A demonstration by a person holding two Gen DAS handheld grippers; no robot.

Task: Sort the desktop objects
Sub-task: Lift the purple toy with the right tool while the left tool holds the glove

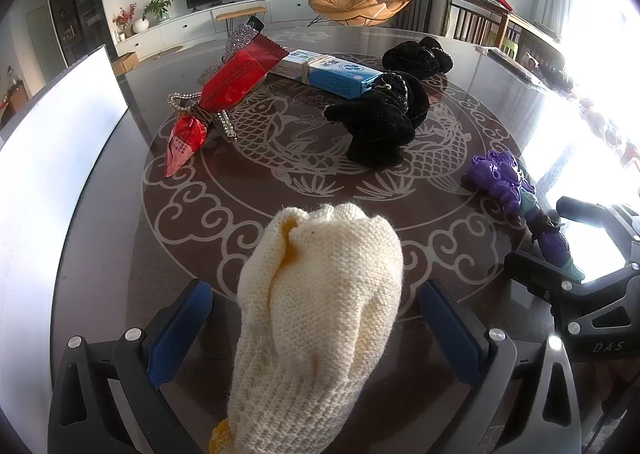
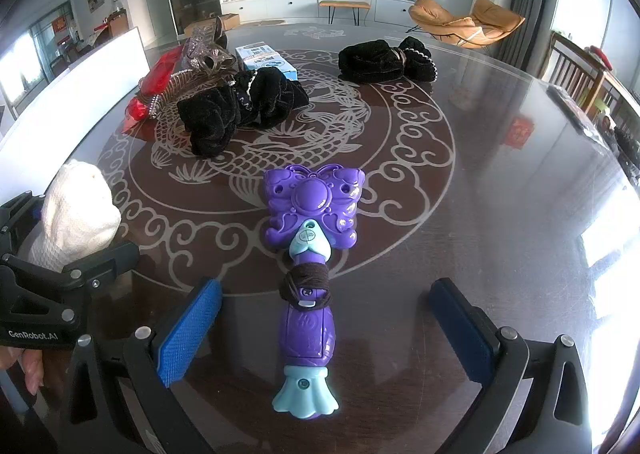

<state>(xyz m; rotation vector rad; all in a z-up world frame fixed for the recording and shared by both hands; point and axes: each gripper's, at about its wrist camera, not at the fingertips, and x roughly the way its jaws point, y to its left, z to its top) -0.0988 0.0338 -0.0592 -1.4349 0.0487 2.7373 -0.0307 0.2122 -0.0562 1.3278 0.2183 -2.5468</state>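
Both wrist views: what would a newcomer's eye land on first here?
Probably the cream knitted glove lying between the open fingers of the left gripper, and the purple butterfly toy, a dark hair tie around its handle, lying between the open fingers of the right gripper. Farther back on the fish-patterned table sit two black velvet bundles, a red packet and a blue box.

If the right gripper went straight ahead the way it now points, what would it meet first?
Probably the purple toy wand: it lies lengthwise between the open right gripper fingers, butterfly head pointing ahead. How far above the table the fingers are is unclear.
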